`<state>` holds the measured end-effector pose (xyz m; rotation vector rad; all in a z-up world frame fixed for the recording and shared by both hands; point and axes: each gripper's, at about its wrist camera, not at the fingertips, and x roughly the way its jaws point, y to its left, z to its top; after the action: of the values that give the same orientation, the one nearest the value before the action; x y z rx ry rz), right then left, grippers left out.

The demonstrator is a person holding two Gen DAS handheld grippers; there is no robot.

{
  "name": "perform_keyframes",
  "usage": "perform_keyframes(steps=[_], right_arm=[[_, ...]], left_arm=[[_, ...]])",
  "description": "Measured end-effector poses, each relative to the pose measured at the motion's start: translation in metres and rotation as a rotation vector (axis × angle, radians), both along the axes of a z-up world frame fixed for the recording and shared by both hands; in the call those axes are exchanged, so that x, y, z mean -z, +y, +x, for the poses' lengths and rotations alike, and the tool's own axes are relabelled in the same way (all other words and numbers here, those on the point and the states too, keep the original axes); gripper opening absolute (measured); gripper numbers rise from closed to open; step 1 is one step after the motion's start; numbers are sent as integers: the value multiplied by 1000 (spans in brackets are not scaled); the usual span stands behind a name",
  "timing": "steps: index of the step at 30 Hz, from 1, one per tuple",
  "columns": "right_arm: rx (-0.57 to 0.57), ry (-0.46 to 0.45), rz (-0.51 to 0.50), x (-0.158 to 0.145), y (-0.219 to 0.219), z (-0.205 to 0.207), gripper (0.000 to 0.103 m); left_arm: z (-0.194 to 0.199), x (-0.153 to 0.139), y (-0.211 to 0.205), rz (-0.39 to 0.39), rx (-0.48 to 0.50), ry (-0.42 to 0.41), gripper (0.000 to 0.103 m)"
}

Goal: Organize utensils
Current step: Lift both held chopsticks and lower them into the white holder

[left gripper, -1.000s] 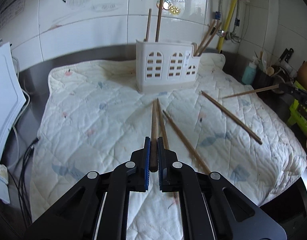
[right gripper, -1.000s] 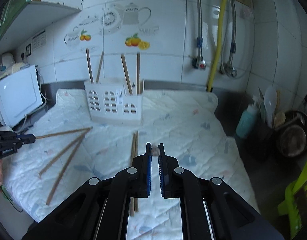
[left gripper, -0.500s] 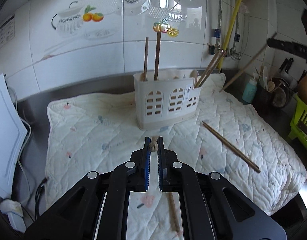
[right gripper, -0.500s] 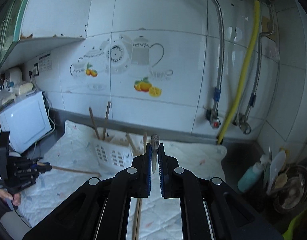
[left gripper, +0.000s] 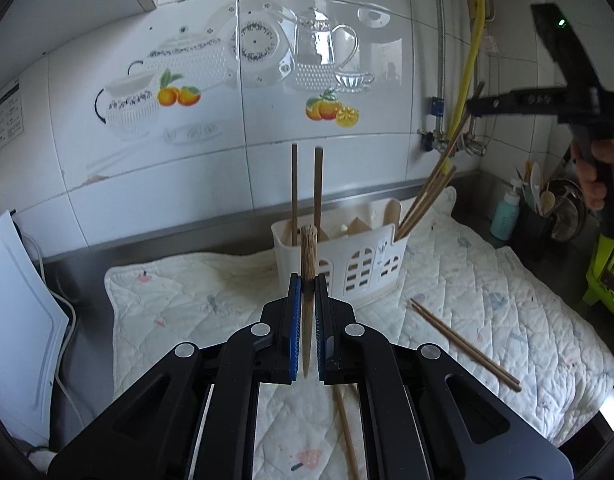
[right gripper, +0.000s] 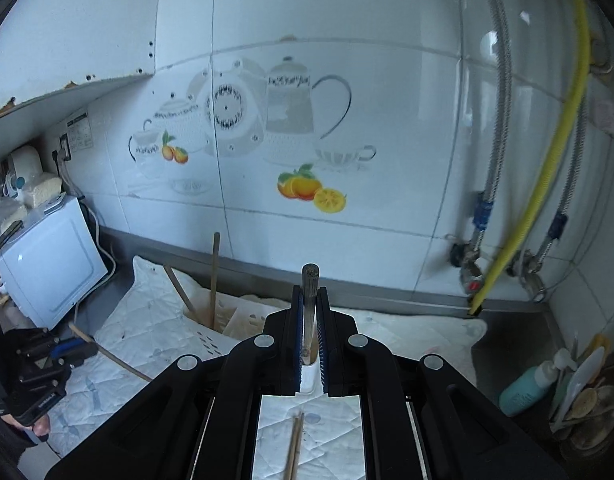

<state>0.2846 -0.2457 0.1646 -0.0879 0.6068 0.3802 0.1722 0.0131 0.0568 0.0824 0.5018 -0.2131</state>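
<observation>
My left gripper [left gripper: 308, 285] is shut on a wooden chopstick [left gripper: 309, 242], whose thick end sticks up in front of the white utensil holder [left gripper: 371, 268]. Two chopsticks [left gripper: 318, 188] stand upright in the holder and several lean in its right compartment. At upper right, my right gripper [left gripper: 473, 106] is shut on another chopstick [left gripper: 461, 128] that slants down toward that compartment; I cannot tell if its tip is inside. In the right wrist view, my right gripper [right gripper: 310, 300] clamps its chopstick [right gripper: 310, 278] above the holder [right gripper: 231, 320], with my left gripper [right gripper: 73, 350] at lower left.
A quilted mat [left gripper: 179, 296] covers the counter, with a loose chopstick pair [left gripper: 463, 348] and a single one [left gripper: 345, 432] on it. A white appliance [left gripper: 15, 320] stands left. A teal bottle [left gripper: 505, 216], a utensil pot [left gripper: 559, 220] and a green basket [left gripper: 607, 272] stand right.
Both grippers rose off the mat, each carrying its chopstick. The right gripper swung from the mat's right edge up above the holder. The left chopstick tilted from lying forward to pointing up.
</observation>
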Motion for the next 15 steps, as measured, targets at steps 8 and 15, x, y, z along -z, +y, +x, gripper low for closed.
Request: perform_keyframes(steps=[8, 15], right_arm=[[-11, 84, -16, 28, 10, 25, 6], [-13, 79, -15, 33, 10, 24, 9]], left_arm=[[8, -38, 3, -2, -7, -86, 5], [18, -78, 5, -18, -30, -176, 5]])
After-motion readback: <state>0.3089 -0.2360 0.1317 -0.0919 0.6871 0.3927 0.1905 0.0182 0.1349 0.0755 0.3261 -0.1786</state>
